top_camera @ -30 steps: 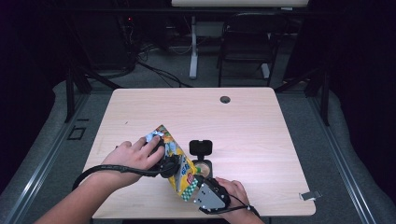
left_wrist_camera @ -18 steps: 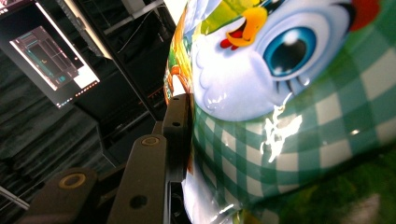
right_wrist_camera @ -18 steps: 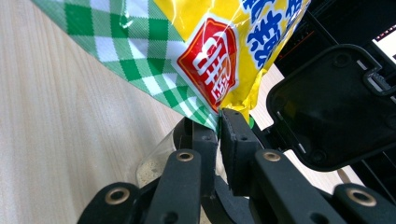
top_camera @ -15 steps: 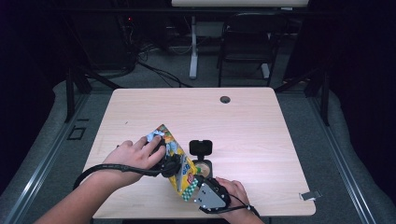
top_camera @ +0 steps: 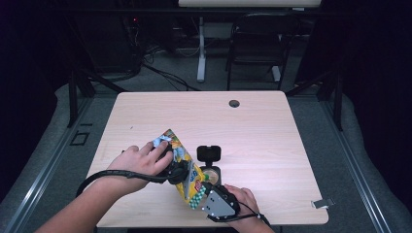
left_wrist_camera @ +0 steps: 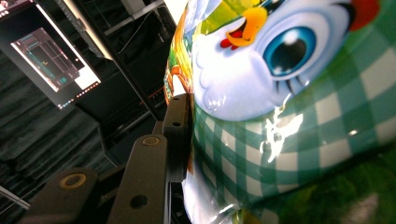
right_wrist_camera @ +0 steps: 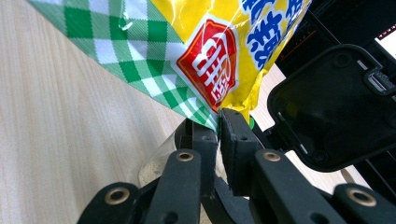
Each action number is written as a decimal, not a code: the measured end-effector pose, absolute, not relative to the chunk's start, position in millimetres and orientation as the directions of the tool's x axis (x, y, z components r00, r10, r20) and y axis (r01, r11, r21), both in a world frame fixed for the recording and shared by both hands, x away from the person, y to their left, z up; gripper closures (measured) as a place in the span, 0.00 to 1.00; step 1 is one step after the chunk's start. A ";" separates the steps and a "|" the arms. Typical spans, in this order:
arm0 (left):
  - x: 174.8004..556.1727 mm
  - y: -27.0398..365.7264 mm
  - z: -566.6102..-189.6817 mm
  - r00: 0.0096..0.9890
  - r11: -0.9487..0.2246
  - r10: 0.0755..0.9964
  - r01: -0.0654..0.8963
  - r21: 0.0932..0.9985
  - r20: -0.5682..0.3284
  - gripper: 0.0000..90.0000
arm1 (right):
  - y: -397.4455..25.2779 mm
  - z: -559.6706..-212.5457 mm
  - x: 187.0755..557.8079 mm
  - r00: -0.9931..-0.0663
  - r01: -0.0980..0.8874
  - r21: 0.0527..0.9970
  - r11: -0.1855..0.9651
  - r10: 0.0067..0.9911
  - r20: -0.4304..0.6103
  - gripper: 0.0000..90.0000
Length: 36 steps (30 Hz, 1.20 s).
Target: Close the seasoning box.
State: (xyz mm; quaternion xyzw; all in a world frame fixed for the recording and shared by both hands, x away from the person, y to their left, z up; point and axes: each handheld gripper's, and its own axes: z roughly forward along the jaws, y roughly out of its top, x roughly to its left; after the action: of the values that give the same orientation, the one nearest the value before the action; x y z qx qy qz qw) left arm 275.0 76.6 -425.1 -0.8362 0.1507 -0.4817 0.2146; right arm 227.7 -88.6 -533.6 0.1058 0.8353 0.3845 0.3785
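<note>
Grey carpet floor [top_camera: 369, 160], dark room, a black chair [top_camera: 252, 43] behind the table [top_camera: 272, 121].

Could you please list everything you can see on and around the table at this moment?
Snack bag: one, yellow with green-white check and a cartoon bird, held tilted above the near middle of the table.
Container: one, clear with pale contents, its black lid flipped open, beside the bag.
Table: one, light wood.
Grommet: one, dark, near the far edge.
Clip: one, metallic, near right corner.
Chair: one, dark, behind the table.
Left gripper: black, one jaw against the bag's side.
Right gripper: black, pinching the bag's corner.
Hands: two.
</note>
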 end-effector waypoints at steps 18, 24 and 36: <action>274.2 75.2 -424.8 0.492 -0.857 -0.468 -0.050 -0.513 0.734 0.76 | -88.0 -534.2 227.5 -0.691 -0.115 0.720 0.685 0.465 -0.553 0.93; 274.0 74.9 -424.9 0.497 -0.858 -0.465 -0.050 -0.511 0.732 0.78 | -88.3 -534.2 227.4 -0.690 -0.118 0.724 0.679 0.468 -0.552 0.91; 275.0 77.4 -422.3 0.512 -0.861 -0.456 -0.047 -0.507 0.728 0.78 | -88.5 -533.2 227.5 -0.693 -0.112 0.736 0.668 0.479 -0.539 0.95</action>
State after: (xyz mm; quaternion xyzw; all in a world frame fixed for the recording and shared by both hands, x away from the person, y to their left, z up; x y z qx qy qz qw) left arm 275.0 77.4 -422.3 -0.8419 0.1494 -0.4707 0.2173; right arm 227.5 -88.5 -533.2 0.1103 0.8320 0.3925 0.3761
